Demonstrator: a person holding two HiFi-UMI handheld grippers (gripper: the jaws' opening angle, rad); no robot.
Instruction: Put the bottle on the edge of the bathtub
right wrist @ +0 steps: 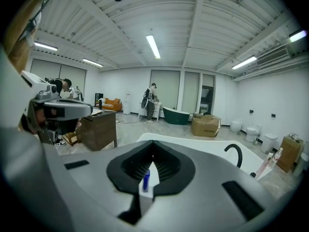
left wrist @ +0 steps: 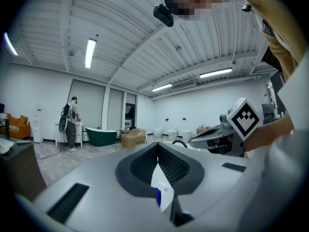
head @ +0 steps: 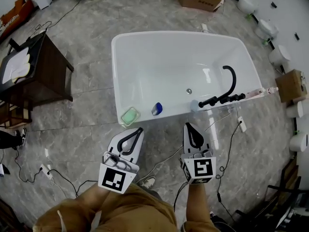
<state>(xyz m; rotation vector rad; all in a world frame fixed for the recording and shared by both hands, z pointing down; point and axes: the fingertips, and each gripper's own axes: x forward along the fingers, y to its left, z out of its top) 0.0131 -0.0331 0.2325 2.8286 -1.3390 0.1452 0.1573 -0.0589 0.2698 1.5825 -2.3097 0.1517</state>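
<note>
Right gripper view: bottle upright.

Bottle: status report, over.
Left gripper, right gripper shut, empty. Blue bottle stands on bathtub near rim, beside green soap dish. Nothing blocking.

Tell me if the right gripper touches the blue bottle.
Apart: head view shows a gap between the right gripper and the blue bottle on the bathtub rim.

Blue bottle, white bathtub, black faucet, grey marbled floor
</note>
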